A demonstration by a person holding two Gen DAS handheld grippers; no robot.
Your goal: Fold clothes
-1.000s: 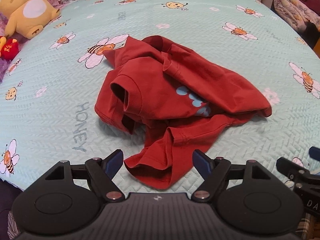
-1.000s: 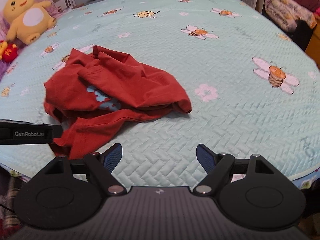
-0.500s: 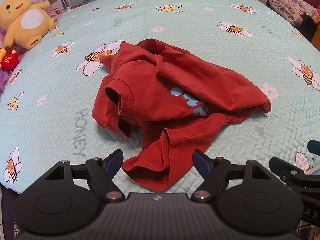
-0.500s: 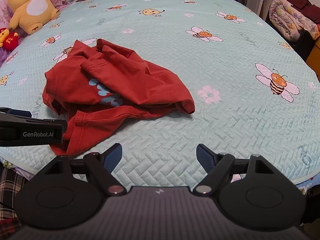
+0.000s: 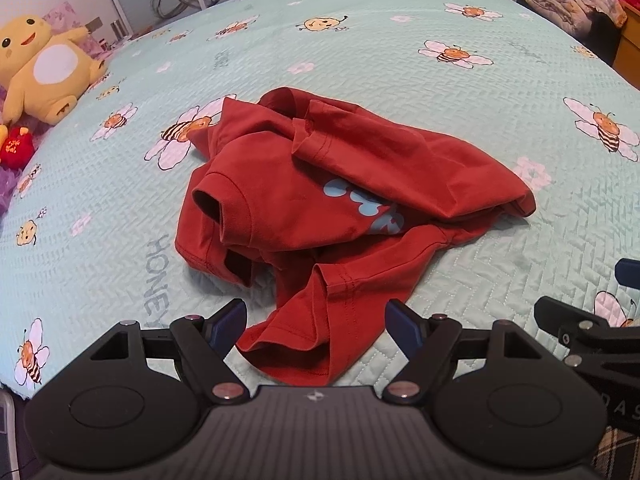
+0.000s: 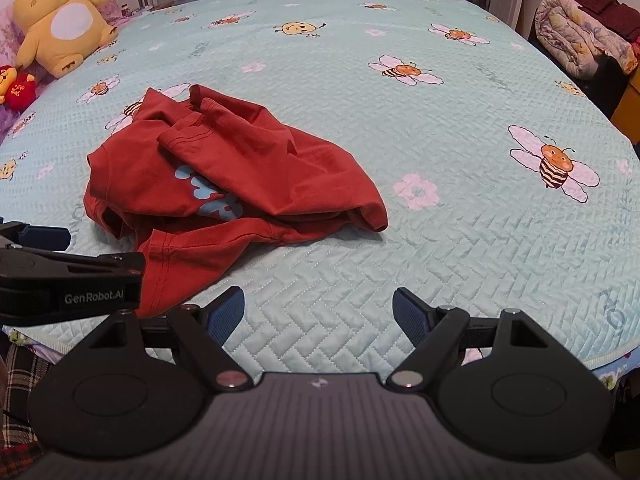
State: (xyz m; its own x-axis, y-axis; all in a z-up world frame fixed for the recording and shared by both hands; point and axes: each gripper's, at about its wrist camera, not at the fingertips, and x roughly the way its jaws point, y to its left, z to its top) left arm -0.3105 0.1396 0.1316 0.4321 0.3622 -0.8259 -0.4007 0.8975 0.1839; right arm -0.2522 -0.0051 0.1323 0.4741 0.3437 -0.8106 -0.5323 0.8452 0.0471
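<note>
Lying crumpled on a pale mint quilted bedspread (image 5: 400,40) printed with cartoon bees and white flowers, a rust-red cotton T-shirt (image 5: 320,200) fills the centre of the left wrist view. One short sleeve opens toward the left of the frame, a light blue printed design shows partly under a fold near the middle, and a hemmed edge trails down toward the bottom centre.

At the bottom of this view, the left gripper (image 5: 316,320) points down at the bedspread, its two blue-padded fingers (image 5: 228,320) spread wide apart. The trailing hem of the shirt lies between them in the picture, but the pads do not press on it. At the lower right edge, part of the other black gripper pokes into the frame.

In the right wrist view, the same shirt (image 6: 240,176) sits left of centre. The right gripper (image 6: 320,314) at the bottom of the frame has its fingers spread wide too, with only bare bedspread (image 6: 460,240) between them; the shirt is up and to the left, apart from it. The left gripper's black body, lettered in white, crosses the lower left edge in front of the shirt's hem.

A large yellow plush toy with a white belly (image 5: 44,68) sits in the upper left corner, a small red plush (image 5: 16,148) just below it. A rolled floral quilt (image 6: 580,40) lies at the upper right.
</note>
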